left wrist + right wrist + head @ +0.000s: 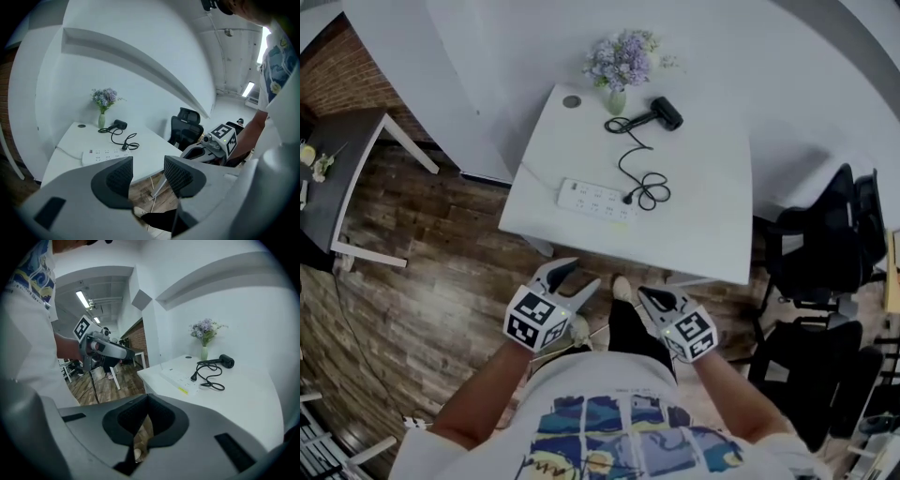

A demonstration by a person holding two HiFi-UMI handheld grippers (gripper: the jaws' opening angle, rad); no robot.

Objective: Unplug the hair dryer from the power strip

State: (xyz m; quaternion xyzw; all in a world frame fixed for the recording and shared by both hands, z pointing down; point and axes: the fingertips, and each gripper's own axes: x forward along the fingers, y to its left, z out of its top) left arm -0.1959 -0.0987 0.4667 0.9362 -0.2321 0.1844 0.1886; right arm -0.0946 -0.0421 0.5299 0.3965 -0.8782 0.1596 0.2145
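Seemingly awaiting the reach, the left gripper (577,277) gaped empty and the right gripper (651,298) sat closed on nothing, well short of the plug (628,198) in the power strip (592,199).

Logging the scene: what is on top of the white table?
Power strip, hair dryer with coiled cord, flower vase, round grommet. The plug hides the strip beneath it.

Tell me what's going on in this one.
A person stands a step back from the white table, a tool in each hand held low, touching nothing. The left tool is open; the right tool is shut and empty. On the table, the hair dryer lies with its plug apparently seated in the power strip. Unplugging has not begun.
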